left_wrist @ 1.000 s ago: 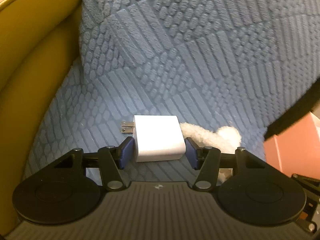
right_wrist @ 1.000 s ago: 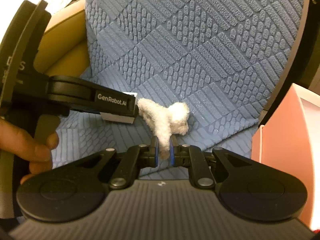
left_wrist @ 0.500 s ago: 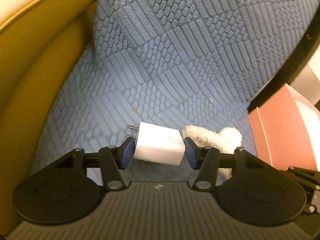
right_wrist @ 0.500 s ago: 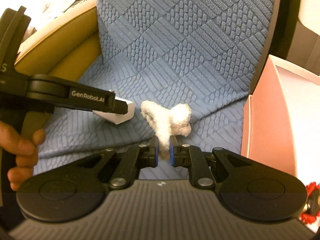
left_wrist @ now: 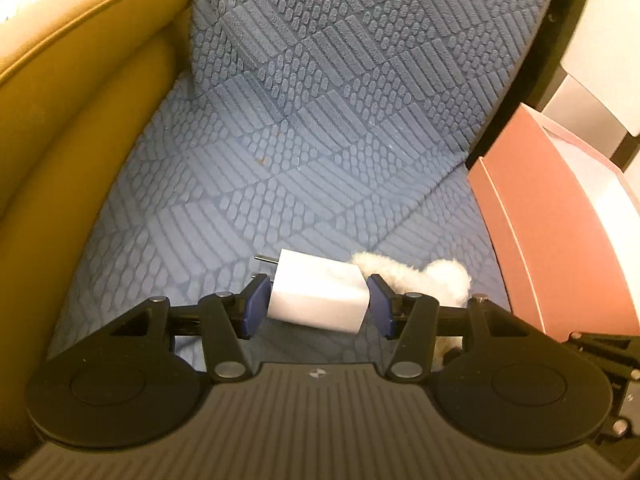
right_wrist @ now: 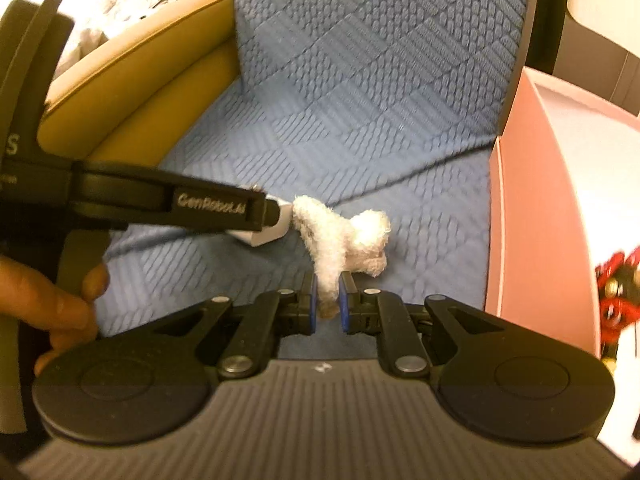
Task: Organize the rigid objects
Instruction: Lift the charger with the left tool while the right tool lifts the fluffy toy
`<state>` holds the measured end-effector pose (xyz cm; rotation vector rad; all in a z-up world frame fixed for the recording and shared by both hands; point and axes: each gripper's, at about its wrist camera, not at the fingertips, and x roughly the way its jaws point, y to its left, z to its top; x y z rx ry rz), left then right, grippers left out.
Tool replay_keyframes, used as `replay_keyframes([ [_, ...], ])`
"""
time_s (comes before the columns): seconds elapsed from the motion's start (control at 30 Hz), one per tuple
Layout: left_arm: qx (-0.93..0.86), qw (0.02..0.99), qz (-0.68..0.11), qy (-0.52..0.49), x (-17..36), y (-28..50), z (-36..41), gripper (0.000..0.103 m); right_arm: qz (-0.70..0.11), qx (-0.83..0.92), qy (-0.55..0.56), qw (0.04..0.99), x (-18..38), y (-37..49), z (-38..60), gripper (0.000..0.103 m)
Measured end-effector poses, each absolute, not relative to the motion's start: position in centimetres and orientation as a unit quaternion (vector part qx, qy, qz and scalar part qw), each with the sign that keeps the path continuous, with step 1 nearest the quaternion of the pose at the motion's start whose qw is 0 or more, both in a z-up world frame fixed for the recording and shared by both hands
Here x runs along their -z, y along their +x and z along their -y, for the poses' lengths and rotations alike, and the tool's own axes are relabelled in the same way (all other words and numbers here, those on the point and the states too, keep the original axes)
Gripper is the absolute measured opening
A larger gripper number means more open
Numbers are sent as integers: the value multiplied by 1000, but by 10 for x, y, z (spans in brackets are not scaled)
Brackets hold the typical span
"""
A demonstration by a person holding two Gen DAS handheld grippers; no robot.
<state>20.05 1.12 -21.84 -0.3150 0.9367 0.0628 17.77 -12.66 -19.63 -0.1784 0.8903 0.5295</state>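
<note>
My left gripper is shut on a white plug adapter, prongs pointing left, held above the blue textured seat cushion. My right gripper is shut on a white fluffy plush toy, which also shows in the left wrist view just right of the adapter. In the right wrist view the left gripper reaches in from the left, with the adapter mostly hidden behind its finger.
A pink open box stands right of the seat, also in the right wrist view. A red item lies at the far right. A tan leather armrest borders the seat on the left.
Both grippers have risen and pulled back from the seat with their loads. The adapter has tilted a little. More of the pink box has come into view on the right.
</note>
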Motion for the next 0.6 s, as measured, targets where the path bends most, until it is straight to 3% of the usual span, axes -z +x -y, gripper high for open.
replay_keyframes([
  [0.43,-28,878,-447,-169,210,162,-1,59,-428,-261,-85,861,195,151,128,21],
  [0.47,-29,878,-446,-172,210,163,-2,58,-427,-261,-85,862,195,151,129,24],
  [0.6,-30,876,-445,-184,209,166,-7,58,-420,-243,-101,868,197,152,126,53],
])
